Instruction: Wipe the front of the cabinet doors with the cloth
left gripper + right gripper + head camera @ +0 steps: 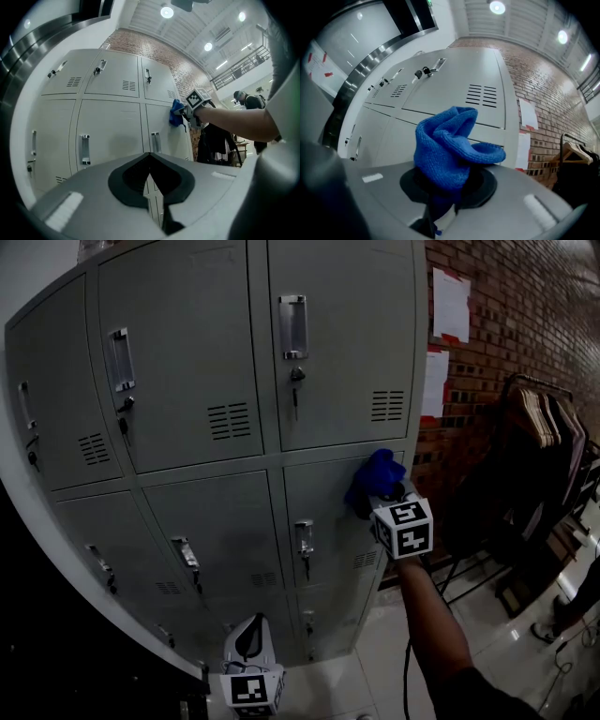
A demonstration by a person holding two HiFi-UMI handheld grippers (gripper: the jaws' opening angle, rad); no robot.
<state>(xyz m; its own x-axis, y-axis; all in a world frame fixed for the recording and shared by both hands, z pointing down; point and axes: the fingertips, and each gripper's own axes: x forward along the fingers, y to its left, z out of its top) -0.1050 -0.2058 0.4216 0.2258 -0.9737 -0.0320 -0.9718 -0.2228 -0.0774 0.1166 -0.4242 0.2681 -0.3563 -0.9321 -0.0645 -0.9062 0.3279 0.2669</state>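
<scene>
A blue knitted cloth [450, 147] is bunched between the jaws of my right gripper [443, 199], which is shut on it. In the head view the cloth [373, 479] is pressed against the upper right corner of a lower grey cabinet door [333, 521], with the right gripper [389, 501] just behind it. The left gripper view shows the same cloth [176, 114] on the door. My left gripper [251, 645] hangs low near the bottom of the cabinet [187, 381], its jaws shut with nothing between them [150, 180].
The grey locker cabinet has two rows of doors with handles [292, 326] and keys. A brick wall [525, 324] with paper sheets [451, 304] stands to the right. A rack of hanging clothes [544, 437] is beside it. A person [251, 101] stands far off.
</scene>
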